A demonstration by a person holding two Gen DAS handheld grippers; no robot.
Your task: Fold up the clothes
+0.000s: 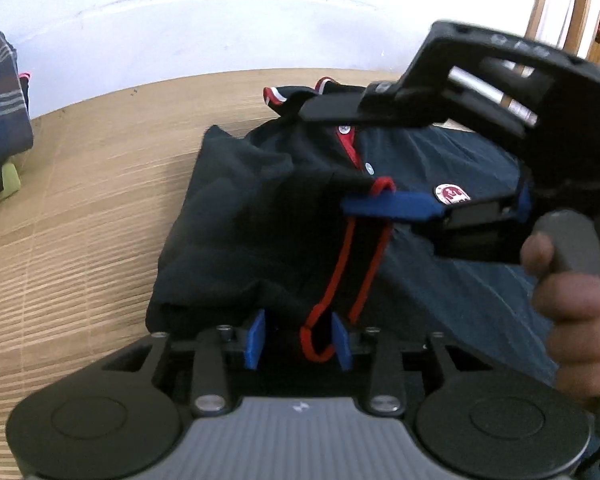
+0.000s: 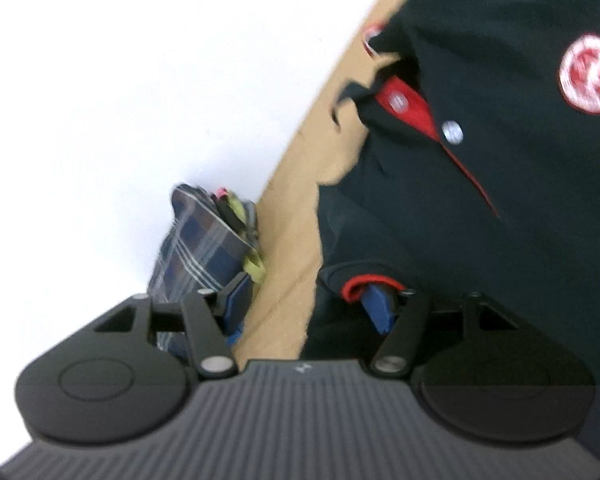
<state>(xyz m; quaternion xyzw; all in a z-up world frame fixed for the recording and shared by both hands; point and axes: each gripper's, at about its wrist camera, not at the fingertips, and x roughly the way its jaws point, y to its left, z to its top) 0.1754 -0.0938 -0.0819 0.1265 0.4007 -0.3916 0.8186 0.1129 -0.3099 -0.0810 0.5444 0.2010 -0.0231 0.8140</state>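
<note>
Shirt (image 1: 236, 216) lies ahead; my left gripper (image 1: 300, 338) is parted around its red-trimmed cuff, right gripper (image 1: 380, 160) spread, empty, ready for the sleeve fold.

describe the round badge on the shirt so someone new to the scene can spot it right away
Start at the wooden table and find the dark polo shirt spread on it. Follow its red-lined button placket with two white buttons down and to the side, onto the chest. There sits the round badge: a white disc with red markings and a red rim, much bigger than the plain buttons.
</note>
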